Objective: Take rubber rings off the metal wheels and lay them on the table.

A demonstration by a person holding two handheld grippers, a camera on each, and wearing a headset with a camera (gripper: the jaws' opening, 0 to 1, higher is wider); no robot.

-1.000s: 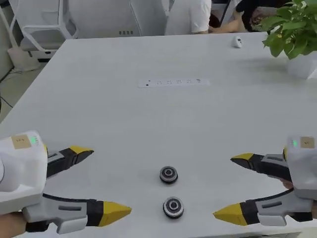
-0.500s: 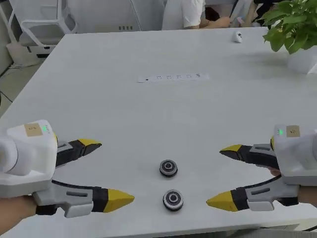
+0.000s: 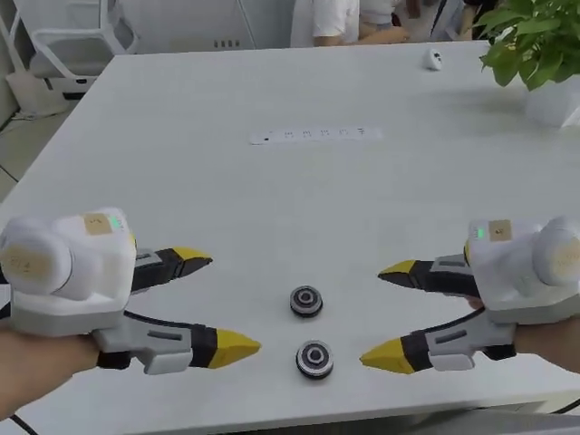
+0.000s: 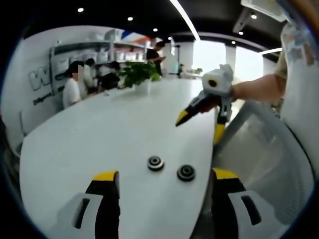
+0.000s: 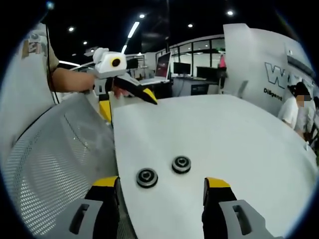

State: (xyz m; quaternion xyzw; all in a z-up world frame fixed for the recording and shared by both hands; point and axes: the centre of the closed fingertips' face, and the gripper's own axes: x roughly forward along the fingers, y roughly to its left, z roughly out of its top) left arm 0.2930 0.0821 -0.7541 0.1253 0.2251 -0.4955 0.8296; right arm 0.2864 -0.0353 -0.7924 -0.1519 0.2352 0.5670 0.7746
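Two small metal wheels with black rubber rings lie on the white table (image 3: 272, 199) near its front edge. The farther wheel (image 3: 306, 302) (image 4: 155, 163) (image 5: 181, 164) and the nearer wheel (image 3: 314, 359) (image 4: 186, 172) (image 5: 147, 177) sit close together. My left gripper (image 3: 222, 302) (image 4: 162, 176) is open to their left. To their right my right gripper (image 3: 385, 313) (image 5: 160, 183) is open too. Both point inward at the wheels, apart from them, with nothing held.
A white power strip (image 3: 315, 135) lies mid-table. A potted plant (image 3: 535, 54) stands at the far right corner, with a small white object (image 3: 435, 61) beside it. People sit beyond the far edge. A mesh chair (image 5: 60, 159) is at the near edge.
Both grippers have moved inward toward the wheels. The head camera has tilted down a little. The wheels have not moved.
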